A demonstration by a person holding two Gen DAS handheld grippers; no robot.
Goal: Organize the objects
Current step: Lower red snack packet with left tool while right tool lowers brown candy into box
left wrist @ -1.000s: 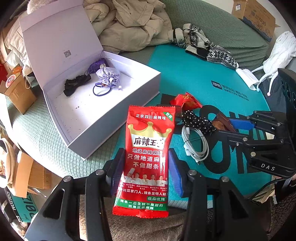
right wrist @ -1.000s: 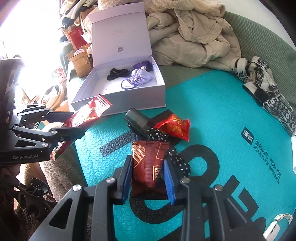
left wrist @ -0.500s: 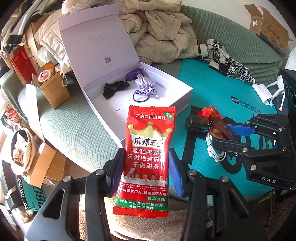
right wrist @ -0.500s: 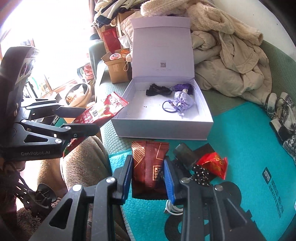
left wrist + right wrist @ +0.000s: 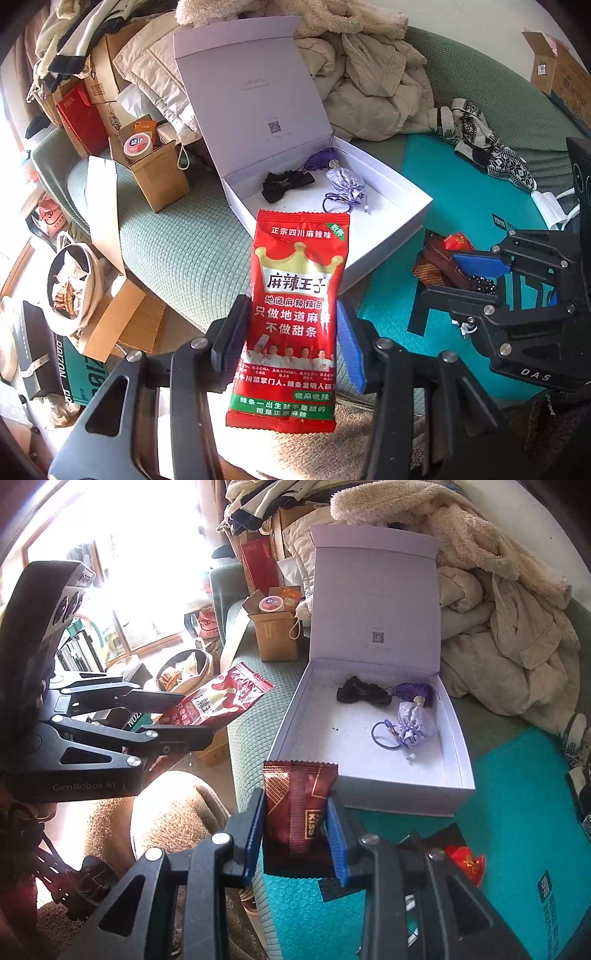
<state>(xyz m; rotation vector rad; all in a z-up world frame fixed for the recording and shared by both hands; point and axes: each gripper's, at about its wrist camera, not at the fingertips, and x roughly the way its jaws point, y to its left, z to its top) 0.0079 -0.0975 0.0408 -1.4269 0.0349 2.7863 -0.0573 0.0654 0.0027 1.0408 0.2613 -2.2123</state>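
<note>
My left gripper (image 5: pixel 291 339) is shut on a tall red snack packet (image 5: pixel 295 295) with white Chinese lettering, held upright in the air near the bed's edge. My right gripper (image 5: pixel 297 834) is shut on a dark brown KISS snack packet (image 5: pixel 299 805). Just beyond both stands an open white box (image 5: pixel 388 229) (image 5: pixel 369 790), lid (image 5: pixel 373 598) raised; inside lie a black bow (image 5: pixel 364 694), a lilac pouch (image 5: pixel 415 725) and a purple tassel (image 5: pixel 413 694). The left gripper with its red packet (image 5: pixel 218 701) shows in the right wrist view; the right gripper (image 5: pixel 476 273) shows in the left wrist view.
A teal mat (image 5: pixel 517 812) covers the green bed (image 5: pixel 184 243); a red wrapper (image 5: pixel 465 862) and dark items lie on it near the box. Beige coats (image 5: pixel 498 609) are piled behind. Cardboard boxes (image 5: pixel 155 173) and a bowl of wrappers (image 5: pixel 70 284) crowd the left side.
Both grippers have risen and drawn back toward the bed's left edge with their packets. The white box now sits ahead of them, and the mat clutter has slid off to the right.
</note>
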